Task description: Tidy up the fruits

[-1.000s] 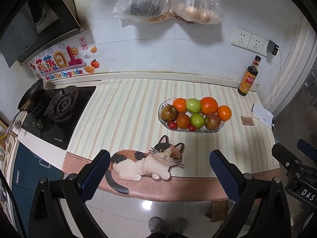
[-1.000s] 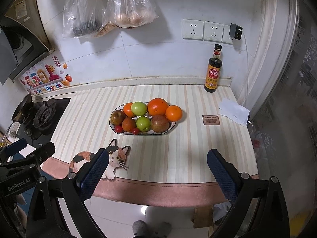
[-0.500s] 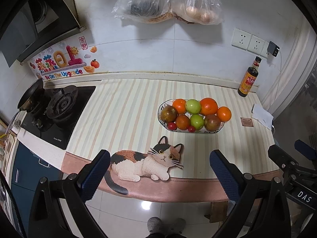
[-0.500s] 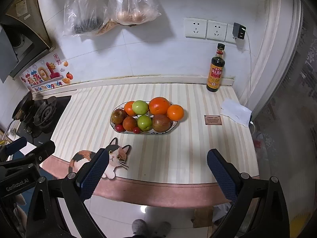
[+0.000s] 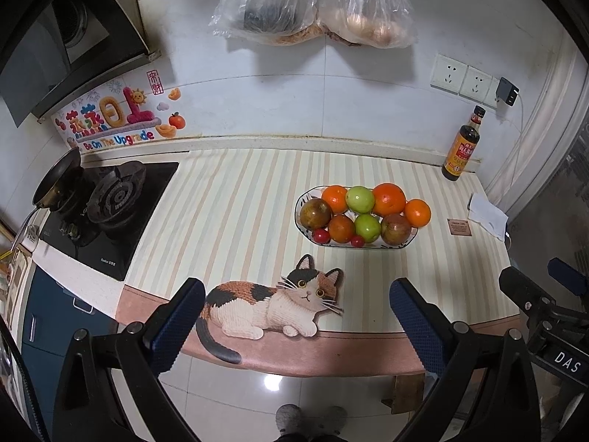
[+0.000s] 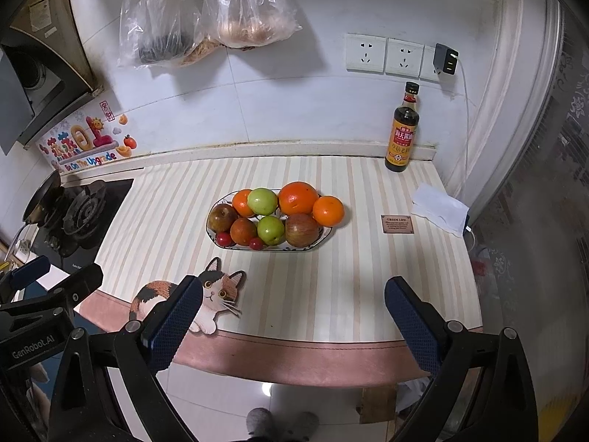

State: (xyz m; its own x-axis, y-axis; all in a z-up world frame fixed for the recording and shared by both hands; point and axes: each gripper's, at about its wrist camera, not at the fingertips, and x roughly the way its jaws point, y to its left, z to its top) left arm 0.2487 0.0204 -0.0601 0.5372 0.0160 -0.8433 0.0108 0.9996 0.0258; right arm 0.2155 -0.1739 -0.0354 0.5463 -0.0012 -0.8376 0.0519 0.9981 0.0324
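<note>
An oval fruit plate (image 5: 395, 248) (image 6: 324, 237) sits on the striped counter, holding oranges (image 5: 388, 199) (image 6: 298, 198), green apples (image 5: 360, 199) (image 6: 262, 201), brownish fruits (image 5: 315, 213) (image 6: 222, 217) and small red tomatoes (image 5: 321, 235) (image 6: 222, 238). My left gripper (image 5: 297, 316) is open and empty, held off the counter's front edge above the cat mat. My right gripper (image 6: 293, 313) is open and empty, also in front of the counter edge, well short of the plate.
A cat-shaped mat (image 5: 272, 304) (image 6: 184, 298) lies at the front edge. A gas stove (image 5: 106, 202) with a pan is at left. A sauce bottle (image 6: 403, 129), a small brown card (image 6: 398, 224) and a white cloth (image 6: 438, 208) are at right. Bags hang on the wall (image 5: 313, 3).
Both grippers shifted only slightly; the right one drifted a little closer to the counter. Nothing was picked up or released.
</note>
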